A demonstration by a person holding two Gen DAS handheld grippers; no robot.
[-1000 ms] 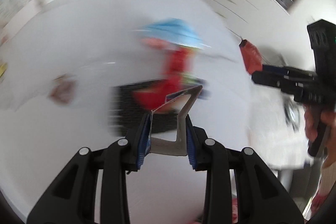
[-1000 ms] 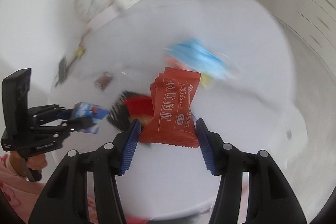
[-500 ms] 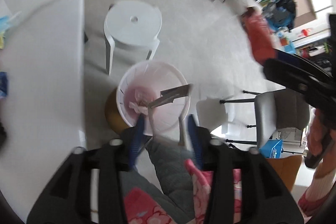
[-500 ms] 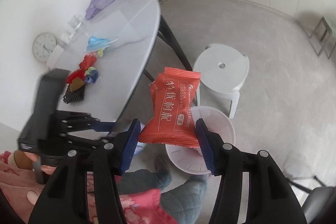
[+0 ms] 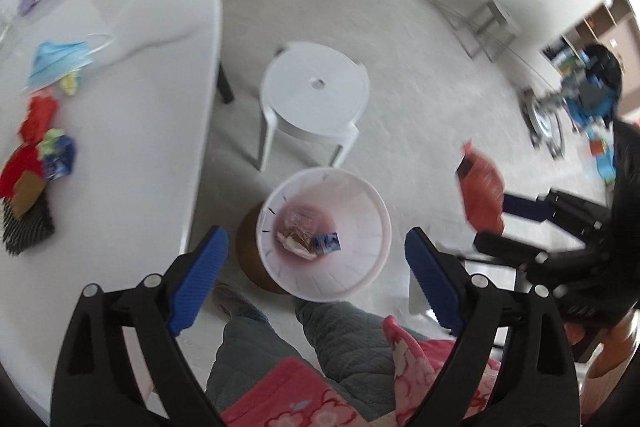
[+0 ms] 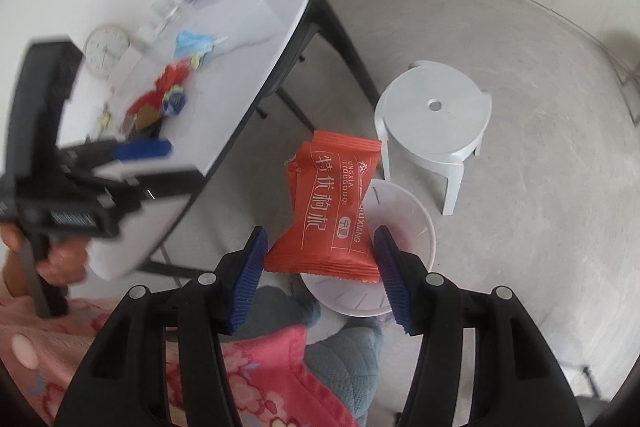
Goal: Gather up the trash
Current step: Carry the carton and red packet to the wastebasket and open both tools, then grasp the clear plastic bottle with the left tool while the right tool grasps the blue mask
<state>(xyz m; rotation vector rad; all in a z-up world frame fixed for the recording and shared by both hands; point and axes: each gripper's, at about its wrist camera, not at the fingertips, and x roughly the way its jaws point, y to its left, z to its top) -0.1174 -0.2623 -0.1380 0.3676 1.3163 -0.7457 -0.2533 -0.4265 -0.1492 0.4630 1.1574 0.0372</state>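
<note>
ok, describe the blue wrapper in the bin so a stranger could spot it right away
Find the white stool on the floor; the white bin stands just in front of it, by the table edge. At its bottom, the blue wrapper lies right of pale crumpled scraps, the only blue piece inside.

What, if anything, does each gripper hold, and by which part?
The left gripper holds nothing. The right gripper grips the orange snack packet by its lower side edges.

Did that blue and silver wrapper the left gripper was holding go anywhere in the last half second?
Yes. The left gripper now stands open, and the wrapper has dropped down to the bottom of the white bin.
</note>
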